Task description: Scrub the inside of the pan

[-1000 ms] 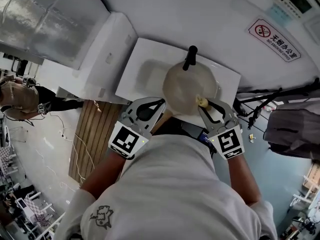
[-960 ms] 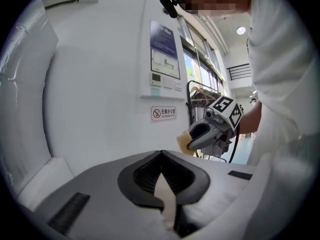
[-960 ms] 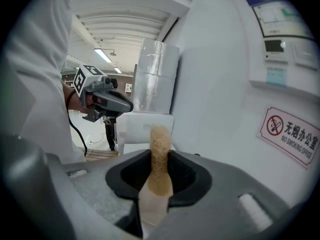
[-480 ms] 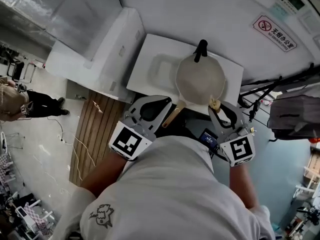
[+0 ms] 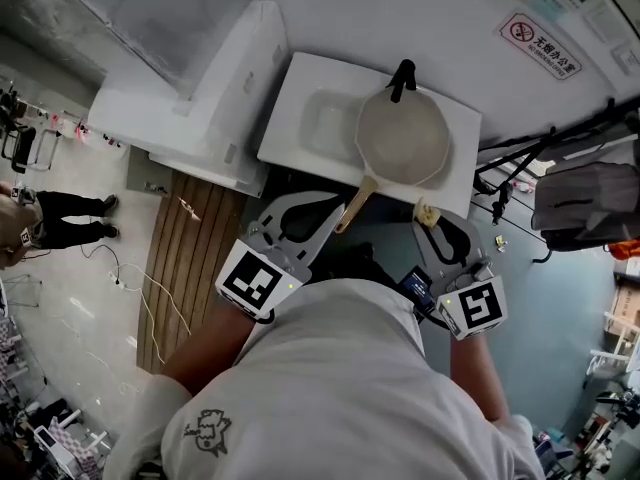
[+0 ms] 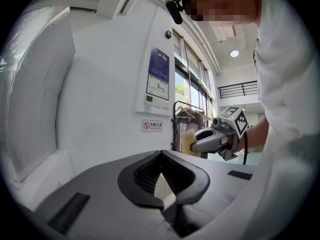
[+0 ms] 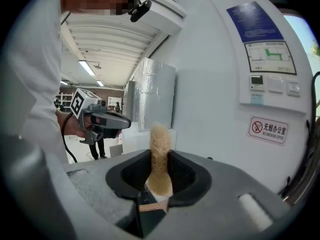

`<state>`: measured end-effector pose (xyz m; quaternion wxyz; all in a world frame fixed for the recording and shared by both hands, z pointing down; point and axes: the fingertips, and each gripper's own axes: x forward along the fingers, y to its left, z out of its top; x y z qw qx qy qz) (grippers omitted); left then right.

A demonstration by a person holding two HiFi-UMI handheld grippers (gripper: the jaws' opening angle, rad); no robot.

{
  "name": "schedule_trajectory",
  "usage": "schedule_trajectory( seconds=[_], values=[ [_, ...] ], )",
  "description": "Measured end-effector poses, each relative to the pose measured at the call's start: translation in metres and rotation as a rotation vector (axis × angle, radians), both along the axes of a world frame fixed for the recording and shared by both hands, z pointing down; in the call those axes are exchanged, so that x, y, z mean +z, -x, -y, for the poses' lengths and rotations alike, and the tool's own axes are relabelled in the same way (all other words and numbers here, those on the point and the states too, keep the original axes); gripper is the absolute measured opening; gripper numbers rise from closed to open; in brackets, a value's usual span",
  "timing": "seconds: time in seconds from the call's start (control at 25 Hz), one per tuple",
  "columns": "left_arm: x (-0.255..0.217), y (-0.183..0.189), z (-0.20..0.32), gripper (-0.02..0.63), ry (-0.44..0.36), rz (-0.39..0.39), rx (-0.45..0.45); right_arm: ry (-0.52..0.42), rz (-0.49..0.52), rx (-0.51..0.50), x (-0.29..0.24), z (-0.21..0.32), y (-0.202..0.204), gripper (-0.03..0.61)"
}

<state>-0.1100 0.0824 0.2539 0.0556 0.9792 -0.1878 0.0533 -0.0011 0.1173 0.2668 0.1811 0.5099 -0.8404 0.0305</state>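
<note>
Change from a second ago: your left gripper point(image 5: 318, 210) and right gripper point(image 5: 432, 224) have both backed off the pan point(image 5: 403, 133). Back then the sponge point(image 7: 160, 149) sat against the pan's near rim and the left gripper covered the handle point(image 5: 355, 206). Now the sponge is clear of the rim, on your side of the basin's front edge. The handle is out in the open, with its free end just right of the left gripper's tips; I can't tell if they touch. The left jaws are together, and a pale sliver shows in the slot between them, but I can't tell what it is. The right jaws are clamped on the sponge, which stands upright and sticks out past them. The pan is ahead of both grippers and lower, between their lines. It sits in the right part of the white basin point(image 5: 290, 83), directly under the black tap point(image 5: 403, 76), with its handle hanging over the near edge toward the left gripper. The pan's inside shows a plain pale surface. The basin's left part shows a shallow white recess.
</note>
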Motion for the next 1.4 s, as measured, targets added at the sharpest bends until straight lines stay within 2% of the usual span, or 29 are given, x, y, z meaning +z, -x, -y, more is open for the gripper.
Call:
schedule_trajectory(
  seconds=[0.32, 0.72, 0.96, 1.2, 1.4],
  values=[
    [-0.012, -0.018, -0.044, 0.002, 0.011, -0.039, 0.0, -0.037, 0.015, -0.004, -0.008, -0.042, -0.021, 0.097],
    [-0.01, -0.081, -0.135, 0.002, 0.049, -0.046, -0.005, -0.009, 0.067, -0.052, -0.003, -0.143, -0.07, 0.095],
    [-0.006, -0.115, -0.187, 0.002, 0.023, -0.022, -0.015, -0.003, 0.069, -0.069, 0.005, -0.198, -0.099, 0.092],
    [-0.013, -0.146, -0.217, 0.002, 0.035, -0.063, 0.006, -0.02, 0.082, -0.078, -0.002, -0.222, -0.114, 0.092],
    [-0.013, -0.159, -0.229, 0.002, 0.04, -0.048, 0.021, -0.024, 0.098, -0.078, -0.002, -0.229, -0.122, 0.092]
  ],
)
